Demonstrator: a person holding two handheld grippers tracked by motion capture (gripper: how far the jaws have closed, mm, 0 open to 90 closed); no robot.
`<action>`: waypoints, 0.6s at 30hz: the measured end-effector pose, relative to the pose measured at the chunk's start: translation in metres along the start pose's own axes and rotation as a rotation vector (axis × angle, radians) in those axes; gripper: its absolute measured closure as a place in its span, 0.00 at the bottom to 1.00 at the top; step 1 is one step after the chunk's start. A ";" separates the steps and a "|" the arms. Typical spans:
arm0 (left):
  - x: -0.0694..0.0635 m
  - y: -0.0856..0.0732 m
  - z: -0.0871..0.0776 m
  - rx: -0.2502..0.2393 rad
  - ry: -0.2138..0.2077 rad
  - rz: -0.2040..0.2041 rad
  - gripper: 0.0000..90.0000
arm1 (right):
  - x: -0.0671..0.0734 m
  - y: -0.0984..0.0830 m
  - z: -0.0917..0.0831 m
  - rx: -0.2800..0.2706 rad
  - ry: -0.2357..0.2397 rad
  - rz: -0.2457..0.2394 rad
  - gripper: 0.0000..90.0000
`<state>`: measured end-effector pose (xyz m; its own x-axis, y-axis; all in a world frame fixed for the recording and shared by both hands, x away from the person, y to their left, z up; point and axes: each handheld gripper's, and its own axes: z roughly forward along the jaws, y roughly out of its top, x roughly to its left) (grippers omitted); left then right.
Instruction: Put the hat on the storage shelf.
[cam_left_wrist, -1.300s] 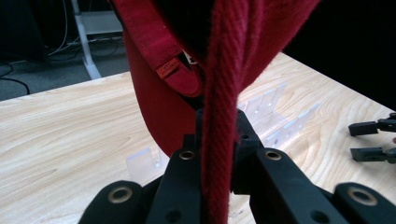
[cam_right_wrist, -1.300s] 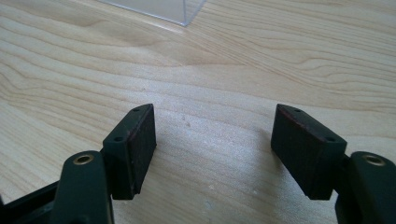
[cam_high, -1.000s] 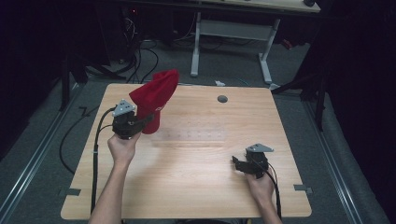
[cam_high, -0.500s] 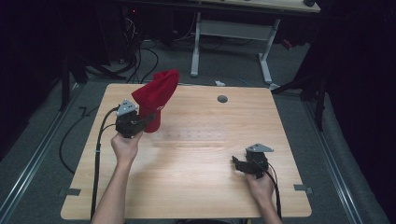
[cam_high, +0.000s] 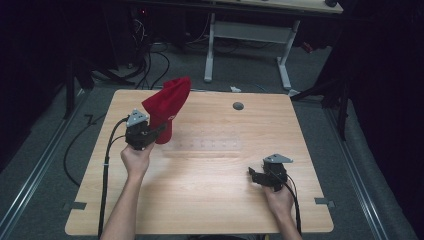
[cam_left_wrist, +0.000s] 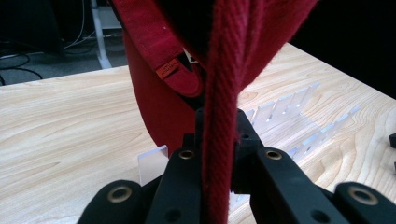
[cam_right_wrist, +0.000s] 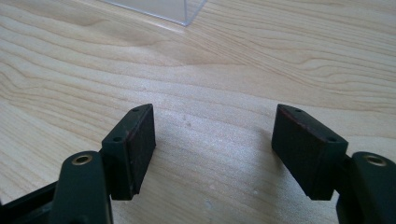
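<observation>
Jaws of the left gripper (cam_high: 161, 129) stay clamped on the red cap (cam_high: 167, 102), barely moved above the table (cam_high: 210, 200), while the right gripper's (cam_right_wrist: 215, 140) stand apart, idle.

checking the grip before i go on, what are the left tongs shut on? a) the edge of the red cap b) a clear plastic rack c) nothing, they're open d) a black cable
a, in the left gripper view the left tongs are closed on the thick red edge of the red cap, which the high view shows lifted above the table.
</observation>
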<state>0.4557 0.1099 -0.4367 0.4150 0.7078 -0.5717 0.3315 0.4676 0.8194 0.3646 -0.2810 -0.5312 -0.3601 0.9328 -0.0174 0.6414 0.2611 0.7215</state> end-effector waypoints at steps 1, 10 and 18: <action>0.000 0.000 0.000 -0.001 0.003 -0.001 0.94 | 0.000 0.000 0.000 0.000 0.000 0.001 0.34; 0.000 -0.005 -0.002 -0.008 0.009 -0.002 0.94 | 0.000 0.000 0.000 0.001 0.000 0.001 0.34; 0.005 -0.012 -0.007 0.017 0.029 -0.004 0.94 | 0.000 0.000 0.000 0.001 0.000 0.000 0.34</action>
<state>0.4477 0.1113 -0.4489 0.3890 0.7214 -0.5730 0.3477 0.4610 0.8165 0.3645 -0.2810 -0.5312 -0.3595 0.9330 -0.0175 0.6420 0.2608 0.7210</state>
